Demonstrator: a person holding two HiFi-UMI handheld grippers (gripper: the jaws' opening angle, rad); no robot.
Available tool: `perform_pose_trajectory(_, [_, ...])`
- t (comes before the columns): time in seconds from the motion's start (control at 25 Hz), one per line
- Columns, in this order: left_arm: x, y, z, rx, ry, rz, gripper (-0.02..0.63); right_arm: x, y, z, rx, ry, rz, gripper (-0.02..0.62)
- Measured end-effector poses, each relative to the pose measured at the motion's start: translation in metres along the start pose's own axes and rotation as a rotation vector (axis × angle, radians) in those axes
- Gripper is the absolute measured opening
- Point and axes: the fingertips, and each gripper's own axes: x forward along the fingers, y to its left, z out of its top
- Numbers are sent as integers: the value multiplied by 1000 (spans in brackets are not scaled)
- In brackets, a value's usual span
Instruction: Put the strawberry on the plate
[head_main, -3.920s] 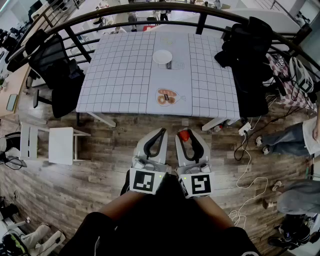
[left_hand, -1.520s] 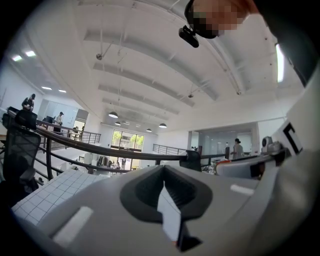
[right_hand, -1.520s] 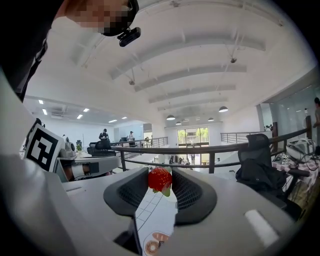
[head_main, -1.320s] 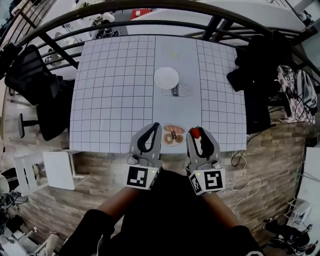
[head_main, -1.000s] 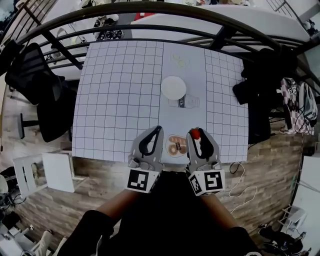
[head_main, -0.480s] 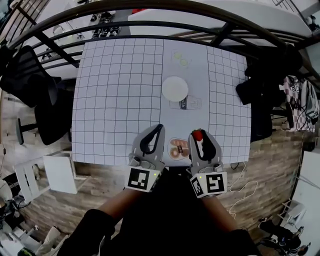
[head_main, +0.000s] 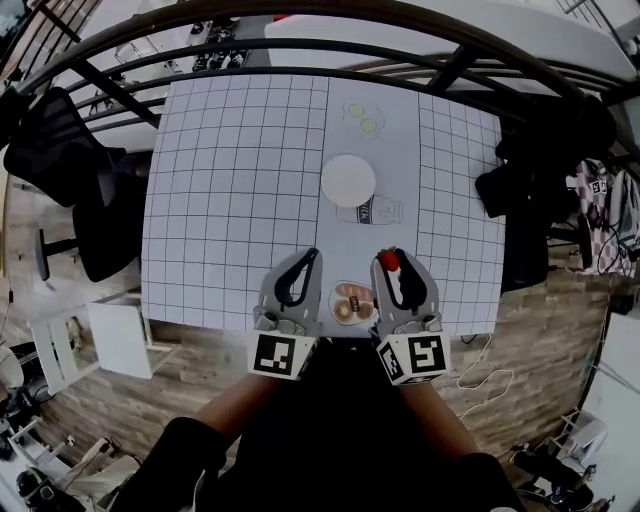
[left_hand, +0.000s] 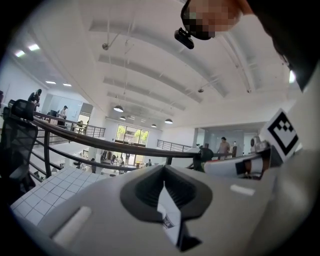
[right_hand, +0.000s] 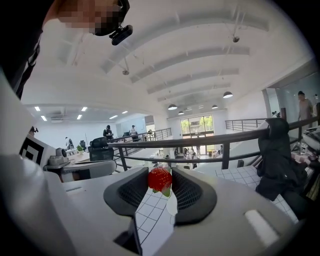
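Note:
A red strawberry (head_main: 388, 261) sits between the fingertips of my right gripper (head_main: 389, 262), which is shut on it above the near edge of the grid-cloth table (head_main: 230, 190). In the right gripper view the strawberry (right_hand: 160, 179) hangs between the dark pads, leaves downward. The white plate (head_main: 348, 181) lies empty in the table's middle, well beyond the strawberry. My left gripper (head_main: 309, 256) is held level beside the right one, its jaws together with nothing in them.
A lying cup (head_main: 368, 211) rests just this side of the plate. A packet of doughnuts (head_main: 350, 301) lies between the grippers at the near edge, and a small packet (head_main: 364, 118) lies at the far side. A black chair (head_main: 70, 150) stands left, dark jackets (head_main: 540, 170) right, a railing (head_main: 300, 50) behind.
Both grippers have come from over the wooden floor to the table's near edge, the strawberry still in the right one. In the last second they hardly moved.

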Motion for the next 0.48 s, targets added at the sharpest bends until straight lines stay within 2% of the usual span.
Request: perform_pose_trajectory(0.48, [33, 13, -9, -1, 32, 98, 9, 65, -21, -19, 51, 71, 123, 144])
